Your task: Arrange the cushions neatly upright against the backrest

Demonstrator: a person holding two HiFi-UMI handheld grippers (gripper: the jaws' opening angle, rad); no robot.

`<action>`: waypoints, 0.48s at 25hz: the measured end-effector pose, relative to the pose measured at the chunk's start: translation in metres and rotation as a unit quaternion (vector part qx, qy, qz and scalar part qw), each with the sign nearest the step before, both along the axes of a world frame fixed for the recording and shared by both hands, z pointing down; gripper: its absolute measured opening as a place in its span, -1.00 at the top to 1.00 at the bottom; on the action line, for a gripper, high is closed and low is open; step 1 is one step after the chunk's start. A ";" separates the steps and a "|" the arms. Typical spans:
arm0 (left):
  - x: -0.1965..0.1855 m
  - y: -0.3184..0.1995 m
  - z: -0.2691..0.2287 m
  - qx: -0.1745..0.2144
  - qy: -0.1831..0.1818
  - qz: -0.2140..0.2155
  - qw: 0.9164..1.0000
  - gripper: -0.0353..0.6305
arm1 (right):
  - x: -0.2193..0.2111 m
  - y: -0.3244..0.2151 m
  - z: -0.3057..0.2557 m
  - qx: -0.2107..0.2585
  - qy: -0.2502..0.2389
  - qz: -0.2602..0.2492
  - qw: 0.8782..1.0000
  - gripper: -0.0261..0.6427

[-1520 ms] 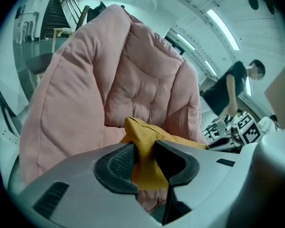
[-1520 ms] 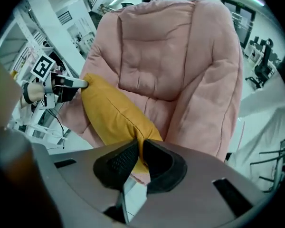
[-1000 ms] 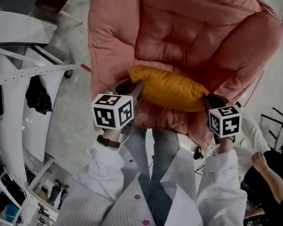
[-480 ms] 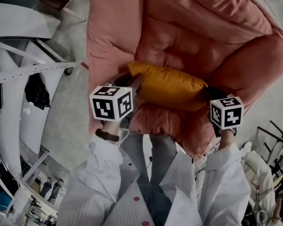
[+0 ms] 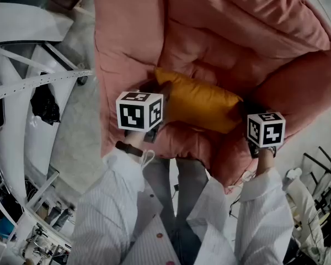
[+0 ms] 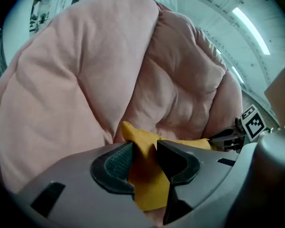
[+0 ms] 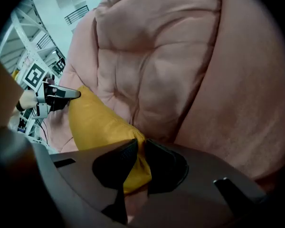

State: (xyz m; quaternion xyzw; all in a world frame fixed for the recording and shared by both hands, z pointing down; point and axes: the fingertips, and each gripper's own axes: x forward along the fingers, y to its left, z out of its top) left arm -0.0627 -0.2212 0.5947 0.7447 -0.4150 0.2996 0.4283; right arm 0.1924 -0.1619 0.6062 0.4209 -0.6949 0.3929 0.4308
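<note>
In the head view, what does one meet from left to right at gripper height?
White metal frame → left gripper, jaws opening, a corner of the yellow cushion between them → that cushion → right gripper.

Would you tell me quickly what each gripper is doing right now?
Left gripper: jaws opening, cushion corner between them.
Right gripper: closed on the cushion's other corner.

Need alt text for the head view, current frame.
A yellow cushion lies across the seat of a pink padded armchair, a handheld gripper at each end: the left gripper has its jaws opening with a corner between them, the right gripper is clamped on the other corner. The person's white sleeves show below, white metal frames at left.
</note>
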 end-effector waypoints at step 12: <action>0.004 -0.011 0.017 -0.004 0.005 -0.009 1.000 0.37 | 0.006 0.002 0.012 0.000 0.002 0.022 1.000 0.78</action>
